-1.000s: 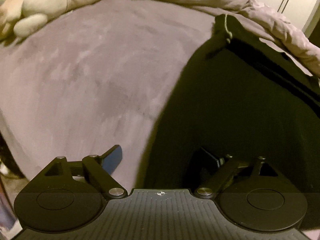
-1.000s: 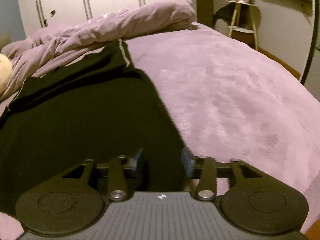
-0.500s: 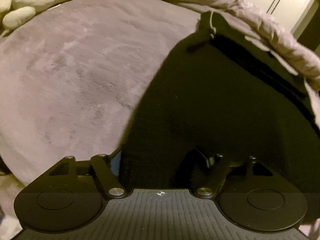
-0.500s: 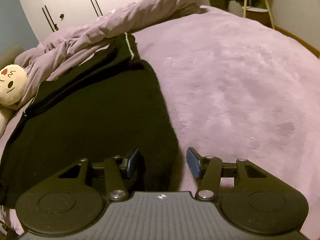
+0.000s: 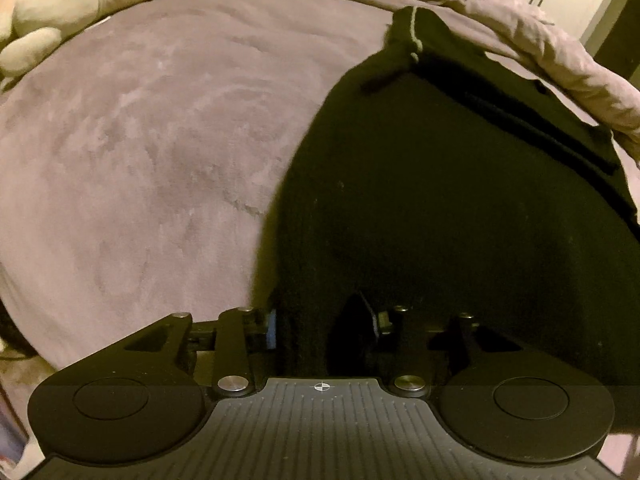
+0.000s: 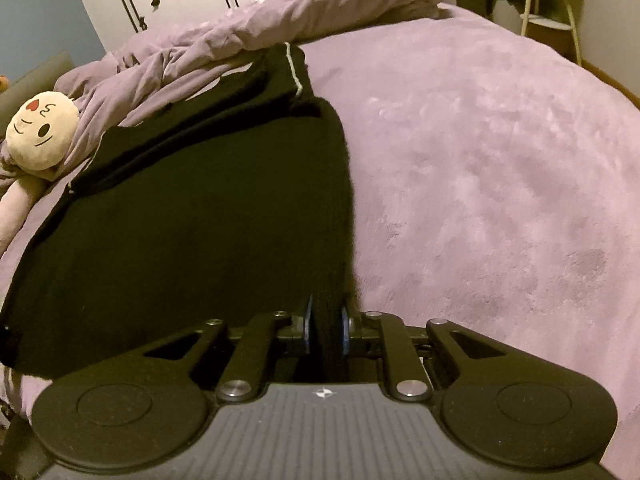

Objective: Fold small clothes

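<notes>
A black garment (image 5: 440, 200) lies spread flat on the purple bed cover (image 5: 140, 140), with a pale stripe at its far end. My left gripper (image 5: 322, 324) is at the garment's near left corner. Its jaws are closing with a bunch of black fabric between them, and a dark gap still shows beside the right pad. In the right wrist view the same garment (image 6: 200, 220) fills the left half. My right gripper (image 6: 326, 330) is at its near right edge, jaws closing, and the blue pads (image 6: 345, 334) pinch a raised fold of black cloth.
A crumpled lilac duvet (image 6: 280, 20) lies along the garment's far side. A round-faced plush toy (image 6: 40, 132) rests at the far left, and another cream plush (image 5: 60, 4) lies on the cover. The plain bed cover (image 6: 480, 160) stretches right toward a small stand (image 6: 548, 20).
Both pairs of jaws have narrowed. The right pads came together on the garment's edge. The left gripper shifted toward the garment, so its corner now lies between the fingers.
</notes>
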